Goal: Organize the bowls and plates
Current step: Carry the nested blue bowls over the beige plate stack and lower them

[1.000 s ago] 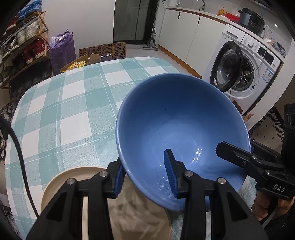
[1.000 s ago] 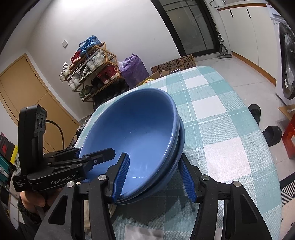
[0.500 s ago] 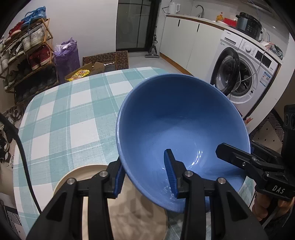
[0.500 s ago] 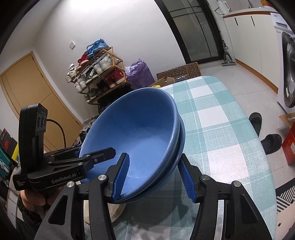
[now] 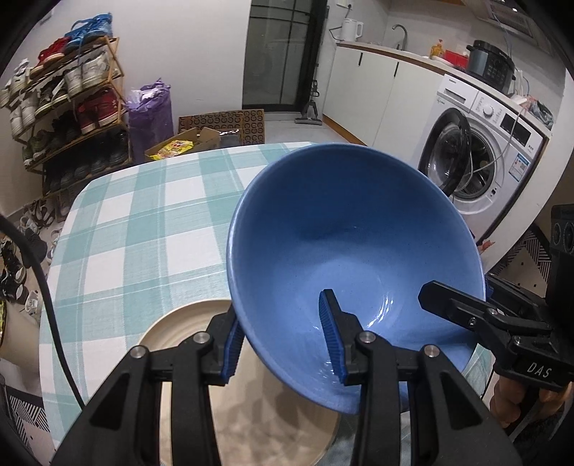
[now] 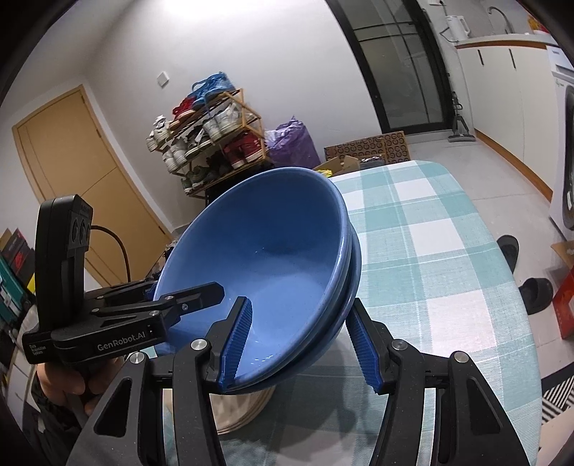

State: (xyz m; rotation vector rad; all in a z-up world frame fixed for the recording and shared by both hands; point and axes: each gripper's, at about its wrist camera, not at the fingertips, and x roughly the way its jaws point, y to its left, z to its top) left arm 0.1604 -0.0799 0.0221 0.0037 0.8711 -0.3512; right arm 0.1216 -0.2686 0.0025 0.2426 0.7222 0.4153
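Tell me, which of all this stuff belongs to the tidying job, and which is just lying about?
Part of the job:
- two nested blue bowls, held at the rim by both
- left tongs
- right tongs
- beige plate below them
- checked table

Just lying about:
- shoe rack
- purple bag
- cardboard box
- washing machine
- kettle
- slippers

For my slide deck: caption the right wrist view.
Both grippers, right gripper and left gripper, clamp two nested blue bowls tilted above a beige plate.
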